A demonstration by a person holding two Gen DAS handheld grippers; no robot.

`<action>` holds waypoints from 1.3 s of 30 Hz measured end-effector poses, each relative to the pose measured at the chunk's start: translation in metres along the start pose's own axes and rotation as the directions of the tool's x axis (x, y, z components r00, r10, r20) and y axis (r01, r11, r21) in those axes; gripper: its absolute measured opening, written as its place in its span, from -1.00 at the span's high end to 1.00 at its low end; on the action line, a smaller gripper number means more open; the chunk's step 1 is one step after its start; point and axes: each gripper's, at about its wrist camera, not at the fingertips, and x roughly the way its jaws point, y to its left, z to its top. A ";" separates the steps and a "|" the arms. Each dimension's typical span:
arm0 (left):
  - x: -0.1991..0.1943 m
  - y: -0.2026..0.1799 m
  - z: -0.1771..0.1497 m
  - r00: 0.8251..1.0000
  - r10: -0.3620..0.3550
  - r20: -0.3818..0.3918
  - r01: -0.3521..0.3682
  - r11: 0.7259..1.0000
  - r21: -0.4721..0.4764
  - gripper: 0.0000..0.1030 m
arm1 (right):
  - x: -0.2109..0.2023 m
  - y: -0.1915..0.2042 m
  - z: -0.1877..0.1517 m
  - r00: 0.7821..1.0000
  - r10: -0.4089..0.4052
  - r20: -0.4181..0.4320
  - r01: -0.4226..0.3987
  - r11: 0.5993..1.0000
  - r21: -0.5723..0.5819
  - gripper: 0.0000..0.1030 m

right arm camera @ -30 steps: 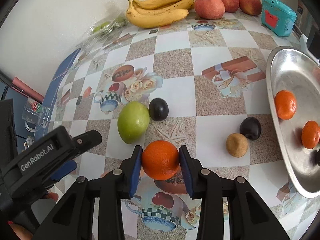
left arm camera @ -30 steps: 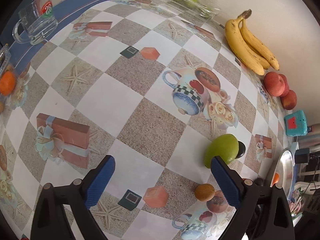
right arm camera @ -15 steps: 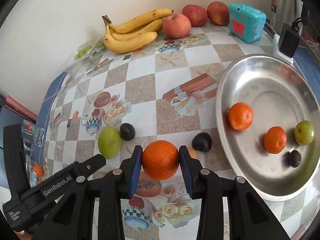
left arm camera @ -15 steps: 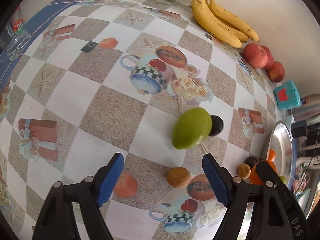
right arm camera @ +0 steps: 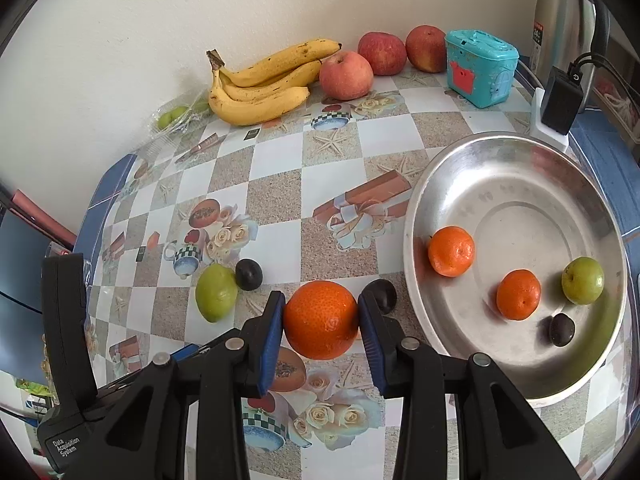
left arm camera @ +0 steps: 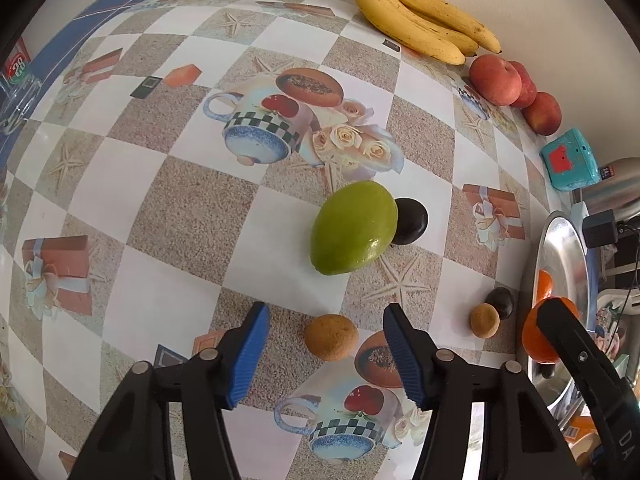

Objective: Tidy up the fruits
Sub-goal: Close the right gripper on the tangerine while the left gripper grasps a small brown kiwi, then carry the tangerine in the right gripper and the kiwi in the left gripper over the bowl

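Observation:
My right gripper (right arm camera: 321, 320) is shut on an orange (right arm camera: 321, 319) and holds it above the table, just left of the steel plate (right arm camera: 516, 168). The plate holds two oranges (right arm camera: 451, 251), a green fruit (right arm camera: 582, 280) and a dark plum (right arm camera: 561, 329). My left gripper (left arm camera: 325, 346) is open, low over a small brown fruit (left arm camera: 330, 336) that lies between its fingers. A green mango (left arm camera: 354, 233) and a dark plum (left arm camera: 410, 221) lie just beyond. Another brown fruit (left arm camera: 484, 320) and plum (left arm camera: 501, 302) lie near the plate's edge (left arm camera: 560, 240).
Bananas (right arm camera: 264, 84) and three apples (right arm camera: 346, 75) line the wall at the back. A teal toy box (right arm camera: 480, 68), a charger (right arm camera: 562, 98) and a kettle (right arm camera: 560, 12) stand behind the plate. A plastic bag of green fruit (right arm camera: 176, 116) lies at the far left, and a glass mug (left arm camera: 16, 92) at the table's left edge.
My right gripper has carried the orange to the right, close to the plate. My left gripper has moved right and forward until the small brown fruit lies between its fingers.

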 end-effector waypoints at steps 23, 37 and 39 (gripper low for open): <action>-0.002 -0.005 0.000 0.998 -0.053 -0.015 0.053 0.998 -0.017 0.43 | -0.003 -0.010 0.001 1.000 0.023 -0.004 -0.023 0.999 0.025 0.25; -0.031 -0.018 0.002 0.993 -0.088 0.077 0.089 0.996 -0.003 0.43 | -0.007 -0.024 0.002 1.000 0.029 0.001 -0.029 0.998 0.056 0.25; -0.034 -0.024 0.001 0.992 -0.094 0.084 0.094 0.996 0.009 0.43 | -0.007 -0.028 0.003 1.000 0.025 0.001 -0.025 0.998 0.064 0.25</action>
